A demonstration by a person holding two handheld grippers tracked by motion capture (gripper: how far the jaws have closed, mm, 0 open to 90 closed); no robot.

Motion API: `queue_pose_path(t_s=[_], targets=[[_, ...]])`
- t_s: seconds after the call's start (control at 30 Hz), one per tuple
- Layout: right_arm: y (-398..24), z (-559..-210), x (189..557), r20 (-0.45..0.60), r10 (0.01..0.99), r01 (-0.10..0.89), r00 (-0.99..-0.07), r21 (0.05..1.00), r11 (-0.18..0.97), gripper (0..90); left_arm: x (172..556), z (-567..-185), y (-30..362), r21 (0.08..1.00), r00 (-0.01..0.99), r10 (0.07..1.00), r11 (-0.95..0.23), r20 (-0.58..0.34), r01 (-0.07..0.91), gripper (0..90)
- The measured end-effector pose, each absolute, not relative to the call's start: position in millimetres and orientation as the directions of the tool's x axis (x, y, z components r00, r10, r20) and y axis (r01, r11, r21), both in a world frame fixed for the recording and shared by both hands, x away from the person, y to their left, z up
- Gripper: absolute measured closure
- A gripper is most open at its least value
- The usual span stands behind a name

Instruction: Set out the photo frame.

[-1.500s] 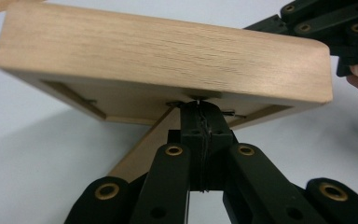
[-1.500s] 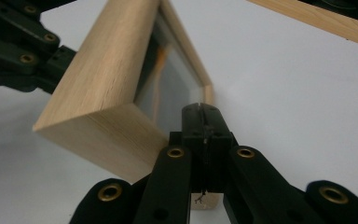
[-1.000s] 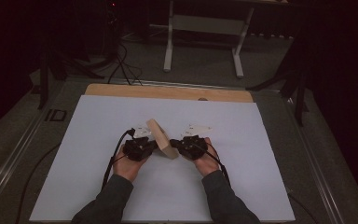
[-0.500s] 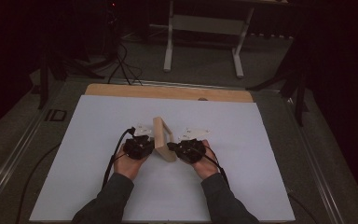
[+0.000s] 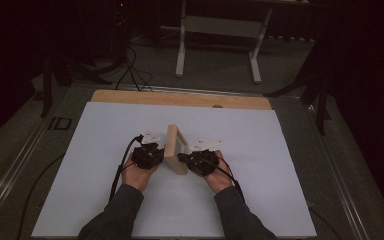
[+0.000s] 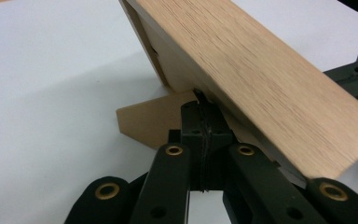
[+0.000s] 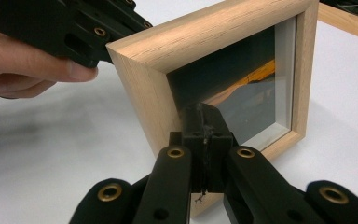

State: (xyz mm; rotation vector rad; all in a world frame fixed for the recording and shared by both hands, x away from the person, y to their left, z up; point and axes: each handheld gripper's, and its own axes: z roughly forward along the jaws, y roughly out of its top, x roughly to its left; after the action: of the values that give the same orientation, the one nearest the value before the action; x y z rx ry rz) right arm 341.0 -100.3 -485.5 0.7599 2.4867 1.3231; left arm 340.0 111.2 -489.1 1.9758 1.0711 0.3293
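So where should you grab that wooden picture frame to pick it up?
Probably by the thick wooden border of the picture frame, one side rail from each side. It stands tilted on its back stand, and the glass front is smooth, so flat wood edges likely give surer hold.

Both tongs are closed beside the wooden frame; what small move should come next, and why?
Probably ease the left tongs off the stand flap: the wooden frame already stands tilted on it, and the right tongs, shut, only face the glass front.
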Motion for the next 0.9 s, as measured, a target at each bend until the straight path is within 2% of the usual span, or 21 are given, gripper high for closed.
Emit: queue_pose_path(t_s=[0.2, 0.4, 0.53, 0.63, 0.9], targets=[[-105.2, -482.3, 339.1, 0.007, 0.559, 0.324, -0.829, 0.822, 0.469, 84.8, 333.9, -482.0, 119.0, 0.789, 0.57, 0.807, -0.248, -0.153, 0.562, 78.2], [-115.9, -477.3, 336.6, 0.003, 0.564, 0.321, -0.826, 0.824, 0.466, 77.8, 328.4, -480.1, 130.9, 0.798, 0.539, 0.823, -0.2, -0.178, 0.569, 63.8], [-121.3, -475.4, 335.7, -0.004, 0.576, 0.32, -0.818, 0.829, 0.46, 70.3, 328.0, -479.0, 135.8, 0.795, 0.511, 0.839, -0.177, -0.187, 0.581, 55.2], [-125.2, -475.4, 336.3, 0.01, 0.593, 0.337, -0.806, 0.83, 0.444, 60.0, 326.9, -478.0, 137.4, 0.794, 0.506, 0.842, -0.174, -0.187, 0.583, 48.5], [-134.1, -472.9, 338.8, 0.031, 0.621, 0.359, -0.783, 0.838, 0.411, 51.8, 323.4, -472.6, 144.1, 0.802, 0.505, 0.838, -0.149, -0.208, 0.578, 39.5]])
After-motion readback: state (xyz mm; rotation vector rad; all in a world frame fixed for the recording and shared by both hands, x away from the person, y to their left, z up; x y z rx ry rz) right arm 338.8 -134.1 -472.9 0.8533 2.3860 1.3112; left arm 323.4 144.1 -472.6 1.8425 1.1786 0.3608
